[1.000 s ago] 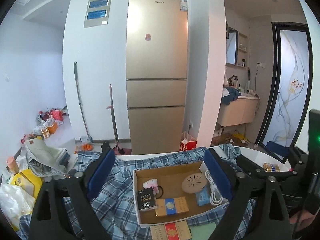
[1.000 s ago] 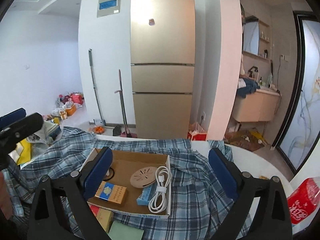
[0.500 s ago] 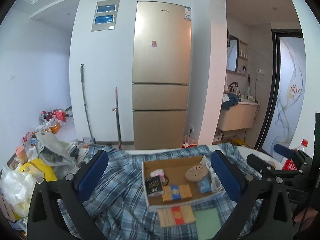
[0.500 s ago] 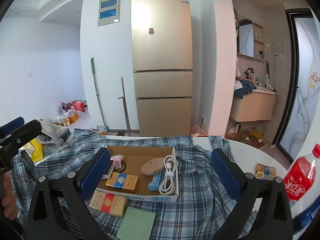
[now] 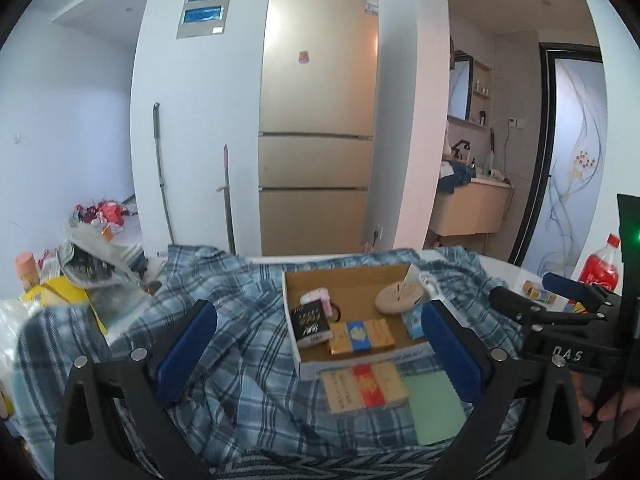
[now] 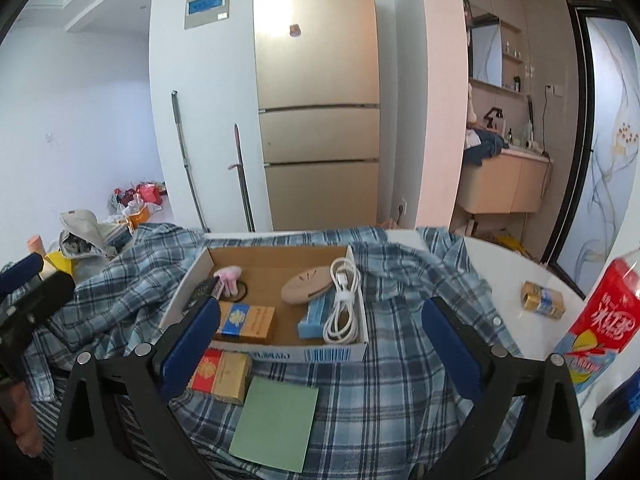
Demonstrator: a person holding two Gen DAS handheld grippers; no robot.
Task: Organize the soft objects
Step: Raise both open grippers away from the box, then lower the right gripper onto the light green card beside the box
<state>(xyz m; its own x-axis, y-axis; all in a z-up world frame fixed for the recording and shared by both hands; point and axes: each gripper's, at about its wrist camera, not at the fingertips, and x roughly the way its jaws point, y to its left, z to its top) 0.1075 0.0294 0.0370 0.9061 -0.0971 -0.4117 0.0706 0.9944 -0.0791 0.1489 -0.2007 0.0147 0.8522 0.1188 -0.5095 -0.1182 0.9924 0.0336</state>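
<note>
Cluttered white worktop (image 6: 500, 268), fridge behind. On the left, the left gripper (image 5: 318, 344) hovered with fingers spread wide, holding nothing. Mid-worktop, the plaid shirt (image 6: 408, 344) lay rumpled under a cardboard box (image 6: 280, 350), cigarette packs (image 6: 224, 372) and green pad (image 6: 276, 420). Right gripper (image 6: 320, 340) also gaped empty. I'd clear that stuff off first, then pinch a shirt edge.

A white round surface (image 6: 500, 264) carries a rumpled blue plaid shirt (image 6: 400, 340) spread over most of it. On its bare right part lie a small gold pack (image 6: 542, 300) and a red soda bottle (image 6: 600, 320).
</note>
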